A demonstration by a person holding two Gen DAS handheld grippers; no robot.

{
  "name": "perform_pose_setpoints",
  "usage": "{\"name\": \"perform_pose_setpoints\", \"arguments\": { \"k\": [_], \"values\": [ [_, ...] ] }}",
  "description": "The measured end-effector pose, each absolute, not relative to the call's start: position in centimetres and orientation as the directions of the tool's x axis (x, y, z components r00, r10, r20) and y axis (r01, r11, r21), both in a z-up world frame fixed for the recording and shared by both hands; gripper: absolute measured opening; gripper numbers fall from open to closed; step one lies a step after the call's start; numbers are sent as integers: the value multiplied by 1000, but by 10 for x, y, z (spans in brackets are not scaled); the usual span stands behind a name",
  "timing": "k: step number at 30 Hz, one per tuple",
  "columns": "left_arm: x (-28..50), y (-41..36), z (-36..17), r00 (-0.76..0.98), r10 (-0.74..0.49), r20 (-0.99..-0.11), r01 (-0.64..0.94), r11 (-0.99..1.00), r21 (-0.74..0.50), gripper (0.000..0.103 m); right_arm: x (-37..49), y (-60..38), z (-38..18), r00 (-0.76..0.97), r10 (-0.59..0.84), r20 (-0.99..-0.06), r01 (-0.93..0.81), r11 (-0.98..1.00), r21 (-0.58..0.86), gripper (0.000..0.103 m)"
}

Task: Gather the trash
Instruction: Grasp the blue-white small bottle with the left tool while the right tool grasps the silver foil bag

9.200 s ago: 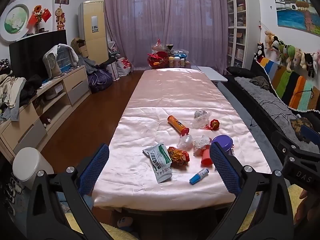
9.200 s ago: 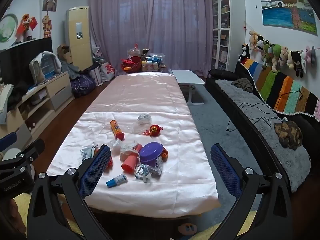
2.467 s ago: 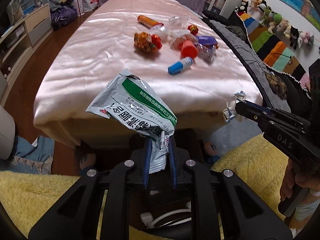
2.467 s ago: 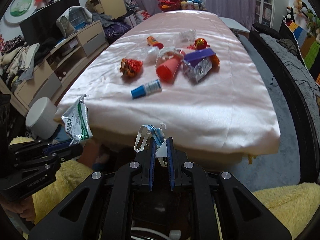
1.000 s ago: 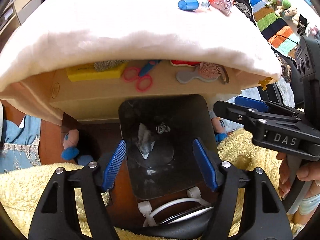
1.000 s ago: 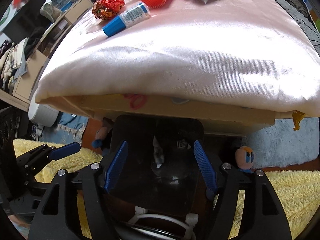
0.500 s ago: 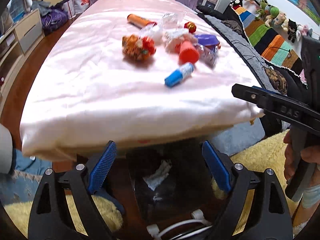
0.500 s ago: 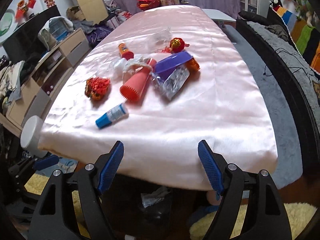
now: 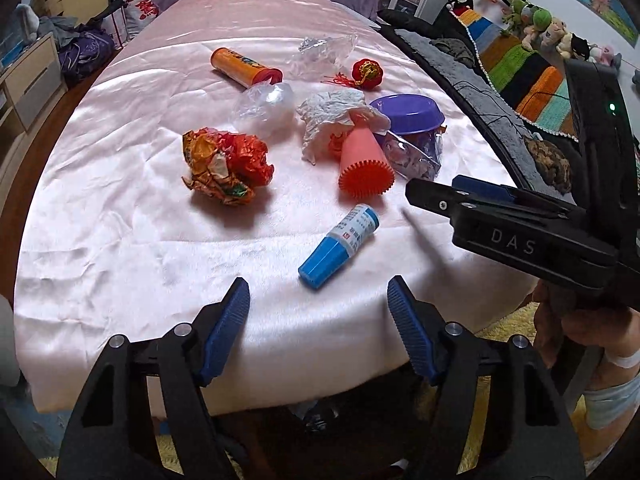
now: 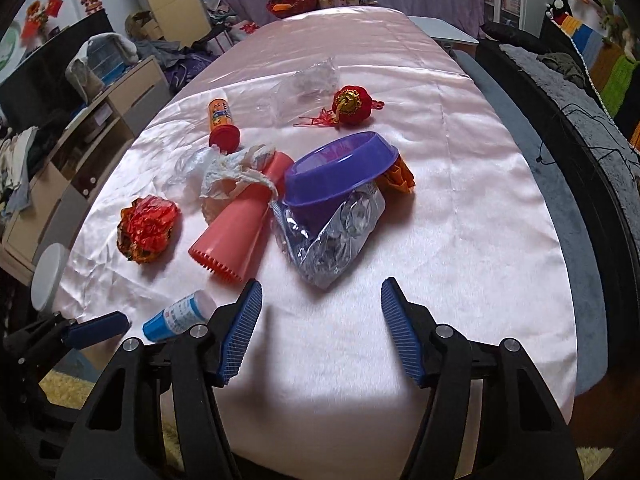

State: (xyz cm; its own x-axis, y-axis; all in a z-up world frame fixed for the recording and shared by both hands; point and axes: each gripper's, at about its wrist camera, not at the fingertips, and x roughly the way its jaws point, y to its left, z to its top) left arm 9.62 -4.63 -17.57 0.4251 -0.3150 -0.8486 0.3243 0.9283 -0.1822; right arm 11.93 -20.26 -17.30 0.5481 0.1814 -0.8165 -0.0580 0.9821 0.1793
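Left wrist view. Left gripper (image 9: 318, 316) spread, nothing between the pads; its jaws have just been closing from a wider set. It hangs over the near edge of the pink-covered table (image 9: 120, 264). Nearest trash: blue-capped bottle (image 9: 339, 246), lying on its side close to the near edge, towards the right corner. Judged light, rigid, smooth and apt to roll; best taken across the labelled barrel, not the tapering cap. Crumpled red foil wrapper (image 9: 226, 166) lies left of centre: feather-light, crushes, any pinch on a raised fold should do. White tissue wad (image 9: 334, 120) rests against the narrow end of the red ribbed cup (image 9: 363, 160): soft, take from the top. The right gripper's body enters from the right edge of this view, held in a hand (image 9: 580, 320).

Right wrist view. Right gripper (image 10: 320, 330) also spread and empty, jaws just been closing. Ahead of it, mid-table, silver foil bag (image 10: 332, 236) lies partly under the tilted purple bowl (image 10: 340, 174). Bag looks thin, crinkly, slippery; grip the free near corner and draw it clear, or the bowl may shift.
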Motion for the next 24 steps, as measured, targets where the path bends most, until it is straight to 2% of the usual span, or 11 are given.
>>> {"name": "perform_pose_setpoints", "arguments": {
  "k": [8,14,16,18,24],
  "values": [
    [119,-55,-178,416,-339,-844,336,920,-204,59,143,-201,-174,558,163,-813,-68,986,151,61],
    [121,-58,-178,419,-337,-843,354,915,-191,40,145,-200,-173,568,152,-809,-80,988,130,51],
    [120,-59,-179,412,-344,-844,360,912,-196,24,143,-200,-173,569,156,-807,-86,988,130,46],
    [119,-58,-179,406,-353,-843,363,909,-206,18,141,-200,-173,569,157,-807,-94,988,126,43],
    [108,-54,-180,400,-356,-844,365,907,-210,18,127,-200,-172,546,194,-815,-118,981,154,42]
  ]
}}
